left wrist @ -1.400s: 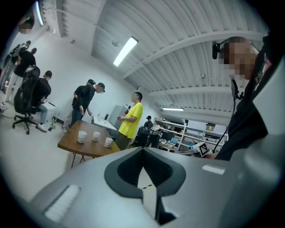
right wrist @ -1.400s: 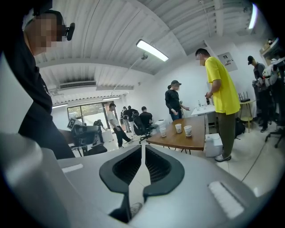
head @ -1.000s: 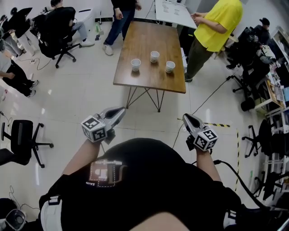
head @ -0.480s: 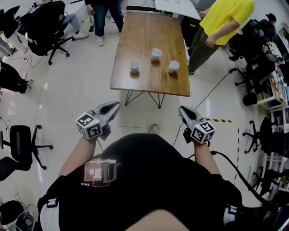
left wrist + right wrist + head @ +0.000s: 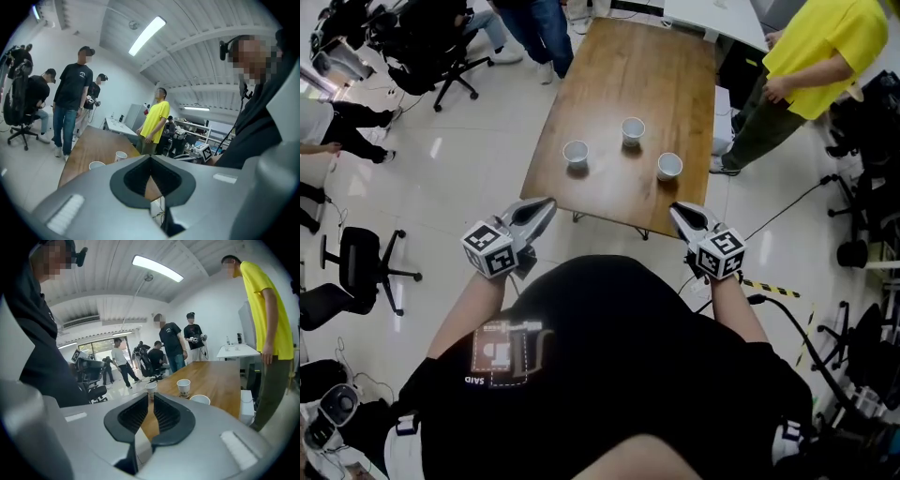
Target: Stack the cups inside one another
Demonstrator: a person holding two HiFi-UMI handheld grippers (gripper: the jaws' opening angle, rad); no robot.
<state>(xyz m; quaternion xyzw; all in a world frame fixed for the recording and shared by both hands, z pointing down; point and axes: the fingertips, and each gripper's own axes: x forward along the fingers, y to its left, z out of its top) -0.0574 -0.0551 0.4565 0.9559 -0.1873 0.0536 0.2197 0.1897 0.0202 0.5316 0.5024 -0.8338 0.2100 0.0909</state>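
Observation:
Three white paper cups stand apart on the brown wooden table (image 5: 619, 66): one to the left (image 5: 576, 152), one further back in the middle (image 5: 633, 129), one to the right (image 5: 669, 166). My left gripper (image 5: 542, 207) hovers just short of the table's near edge, shut and empty; its own view shows two cups (image 5: 97, 164) (image 5: 121, 156) ahead. My right gripper (image 5: 679, 212) is over the near edge in front of the right cup. Its jaws are opening, a narrow gap with nothing in it. All three cups (image 5: 151, 387) (image 5: 183, 387) (image 5: 200, 400) show beyond it.
A person in a yellow shirt (image 5: 825, 66) stands at the table's right side. Another in jeans (image 5: 539, 28) stands at its far left corner. Office chairs (image 5: 356, 272) are on the left floor. A cable and striped tape (image 5: 769, 286) lie on the right floor.
I have walked up to the table, so it and the cups now sit much closer. Both grippers have moved forward to its near edge. The right jaws have parted slightly.

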